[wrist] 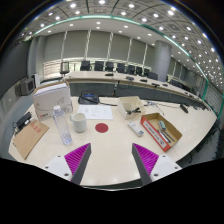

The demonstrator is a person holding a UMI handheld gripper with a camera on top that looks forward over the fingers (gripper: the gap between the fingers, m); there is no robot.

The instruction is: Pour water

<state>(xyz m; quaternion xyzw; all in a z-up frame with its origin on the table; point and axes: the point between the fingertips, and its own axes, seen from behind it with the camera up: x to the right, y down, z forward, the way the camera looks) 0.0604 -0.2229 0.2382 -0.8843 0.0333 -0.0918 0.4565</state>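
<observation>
Jaws spread wide and empty: the gripper (112,163) hovers over the near edge of a pale worktop (110,140), its two fingers bearing magenta pads (77,156) on their inner faces, with bare worktop showing in the gap between them.

Beyond the fingers and toward the worktop's left side stands a clear plastic bottle (63,125), upright, with a pale cap; whether it holds water cannot be told. Just beside it, nearer the middle of the worktop, stands a white cup (79,124), also upright; bottle and cup are close together but appear not to touch. Neither lies between the fingers.

A flat brown envelope (30,139) lies toward the near left corner. Behind the bottle sits a light-coloured box-shaped device (52,99). A white sheet of paper (97,112) lies beyond the cup, and a small red disc (101,128) rests near the middle of the worktop. Toward the right side an open cardboard box (160,131) lies tilted, with a second, smaller cardboard box (131,104) farther back.

Rows of dark chairs (105,68) line a long curved conference table (175,97) behind the worktop, beneath a ceiling of small round lights (100,12).
</observation>
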